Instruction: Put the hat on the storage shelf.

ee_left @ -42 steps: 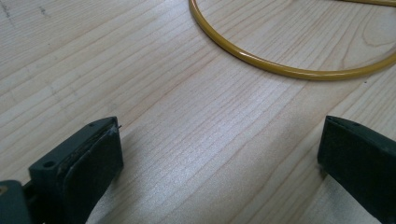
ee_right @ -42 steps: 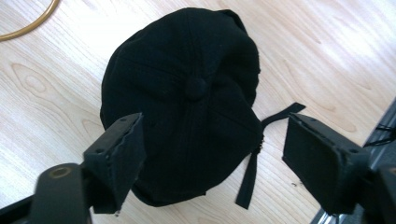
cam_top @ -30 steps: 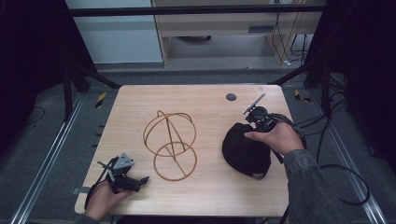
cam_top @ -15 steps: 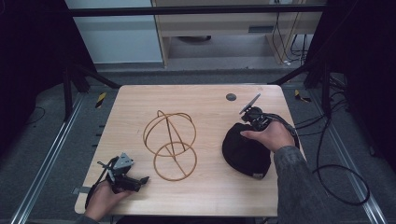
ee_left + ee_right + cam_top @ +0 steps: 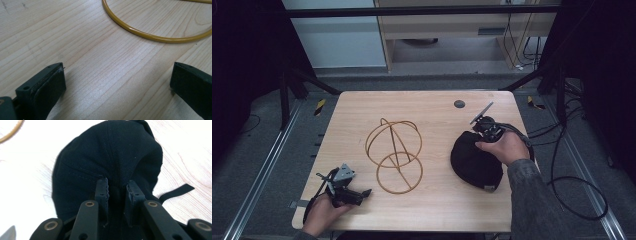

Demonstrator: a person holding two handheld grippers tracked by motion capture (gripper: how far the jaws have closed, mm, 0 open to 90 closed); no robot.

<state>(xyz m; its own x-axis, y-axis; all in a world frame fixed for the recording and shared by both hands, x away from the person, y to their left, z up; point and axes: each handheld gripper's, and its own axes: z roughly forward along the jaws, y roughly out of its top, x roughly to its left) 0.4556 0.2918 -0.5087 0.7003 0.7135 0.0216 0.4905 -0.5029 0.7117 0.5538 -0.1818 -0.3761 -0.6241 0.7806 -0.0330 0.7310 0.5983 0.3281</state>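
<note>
Wooden table (image 5: 432, 107): my right gripper (image 5: 117, 191) had just closed, pinching the black cap (image 5: 110, 157) ahead; wire hat stand (image 5: 394, 155) lay leftward; left gripper (image 5: 117, 82) gaped empty.

Matt black cloth cap (image 5: 107, 157), glossy yellow wire frame (image 5: 394, 155), smooth pale wood table (image 5: 422, 107)
</note>
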